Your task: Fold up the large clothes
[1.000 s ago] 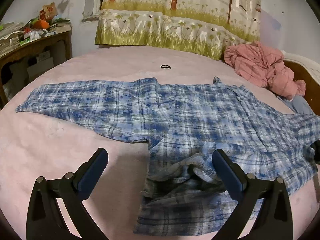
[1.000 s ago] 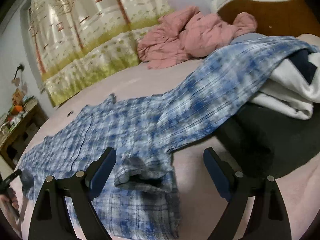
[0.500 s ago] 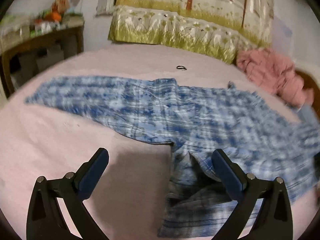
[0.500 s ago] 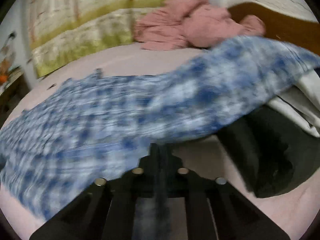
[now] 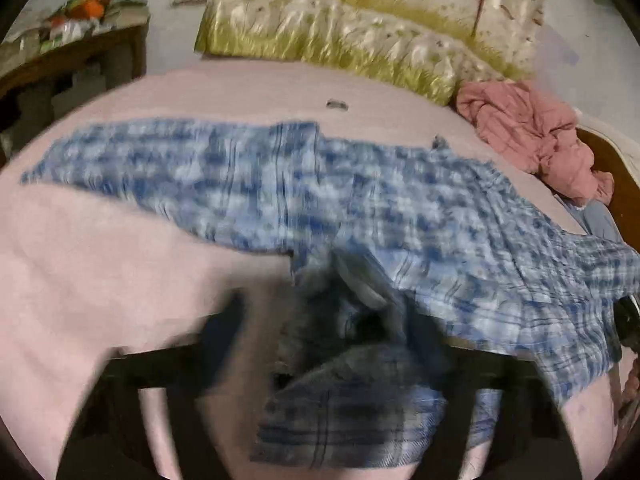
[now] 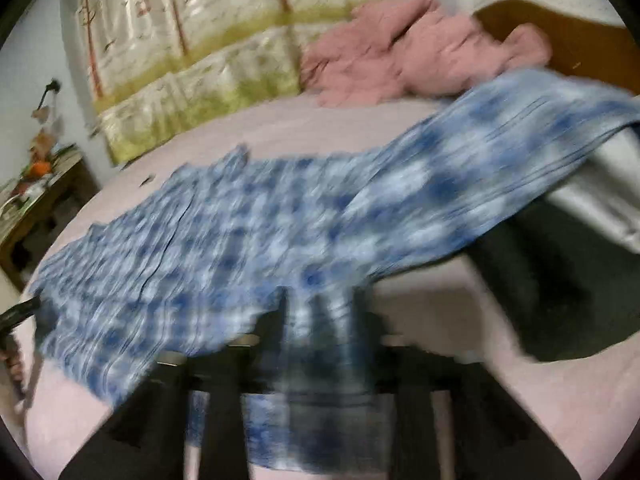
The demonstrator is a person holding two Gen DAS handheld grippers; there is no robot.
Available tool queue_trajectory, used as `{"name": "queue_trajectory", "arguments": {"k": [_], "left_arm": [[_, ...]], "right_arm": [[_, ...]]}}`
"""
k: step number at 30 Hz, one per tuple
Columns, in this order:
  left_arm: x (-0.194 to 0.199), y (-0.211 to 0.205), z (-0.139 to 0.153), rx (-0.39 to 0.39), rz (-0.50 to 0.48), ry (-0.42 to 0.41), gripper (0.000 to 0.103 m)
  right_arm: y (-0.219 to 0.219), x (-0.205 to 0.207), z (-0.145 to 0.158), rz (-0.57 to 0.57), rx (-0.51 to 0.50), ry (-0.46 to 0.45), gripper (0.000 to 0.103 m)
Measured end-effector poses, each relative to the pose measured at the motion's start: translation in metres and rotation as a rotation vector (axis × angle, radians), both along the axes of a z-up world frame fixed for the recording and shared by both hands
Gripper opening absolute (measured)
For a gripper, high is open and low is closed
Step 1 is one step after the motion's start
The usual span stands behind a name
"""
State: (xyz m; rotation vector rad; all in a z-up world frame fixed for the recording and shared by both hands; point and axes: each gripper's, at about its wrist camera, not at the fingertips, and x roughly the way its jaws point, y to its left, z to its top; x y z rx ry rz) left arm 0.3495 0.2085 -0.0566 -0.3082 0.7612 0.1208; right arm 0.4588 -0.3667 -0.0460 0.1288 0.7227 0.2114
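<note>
Pink bedsheet (image 5: 120, 280) covers the bed, filling most of both views. Blue-and-white plaid shirt (image 5: 360, 208) lies spread across it, 1 sleeve reaching left in the left wrist view, the other (image 6: 500, 160) draped up over a dark and pale pile (image 6: 560, 280) at the right of the right wrist view. Tree-print curtain (image 5: 360, 20) hangs behind the bed; crumpled pink garment (image 5: 528, 132) sits by the wooden headboard (image 6: 560, 44). Cluttered side table (image 5: 72, 52) far left. Left gripper (image 5: 324, 344), blurred, jaws just been closing, bunched shirt hem between them; actual clamp cannot be told. Right gripper (image 6: 320, 328), also blurred, jaws just been opening, plaid cloth between the fingers (image 6: 272, 328); pressing or not, cannot tell. Small dark hair tie (image 5: 336, 104) lies beyond the shirt.
</note>
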Motion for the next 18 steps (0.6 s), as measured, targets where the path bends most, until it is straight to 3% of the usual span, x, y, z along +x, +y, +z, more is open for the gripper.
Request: {"name": "queue_trajectory", "arguments": {"k": [2, 5, 8, 11, 12, 13, 15, 16, 17, 18], "left_arm": [[0.007, 0.005, -0.014, -0.020, -0.006, 0.047, 0.010], [0.007, 0.013, -0.014, -0.019, 0.003, 0.030, 0.007], [0.005, 0.014, -0.013, -0.004, 0.008, 0.033, 0.008], [0.007, 0.009, -0.022, 0.047, -0.004, 0.067, 0.014], [0.005, 0.008, -0.019, 0.037, -0.008, 0.068, 0.019], [0.000, 0.010, -0.012, -0.020, -0.018, 0.063, 0.022], [-0.021, 0.013, 0.007, -0.177, -0.072, -0.033, 0.054], [-0.032, 0.011, 0.017, -0.182, -0.085, -0.072, 0.063], [-0.042, 0.007, 0.022, -0.136, -0.071, -0.076, 0.074], [-0.049, 0.004, 0.023, -0.089, -0.047, -0.065, 0.076]], "right_arm": [[0.008, 0.009, -0.013, -0.011, -0.053, 0.054, 0.059], [0.011, 0.018, -0.025, -0.060, -0.115, 0.101, 0.057], [0.003, 0.023, -0.030, -0.108, -0.103, 0.129, 0.044], [-0.008, 0.021, -0.029, -0.172, -0.130, 0.127, 0.044], [-0.012, 0.018, -0.026, -0.175, -0.135, 0.110, 0.044], [-0.012, 0.012, -0.020, -0.172, -0.133, 0.088, 0.044], [-0.018, -0.003, -0.008, -0.179, -0.102, 0.054, 0.045], [-0.020, -0.013, -0.003, -0.171, -0.064, 0.040, 0.046], [-0.022, -0.024, 0.001, -0.155, -0.025, 0.031, 0.049], [-0.024, -0.036, 0.001, -0.144, 0.011, 0.022, 0.056]]}}
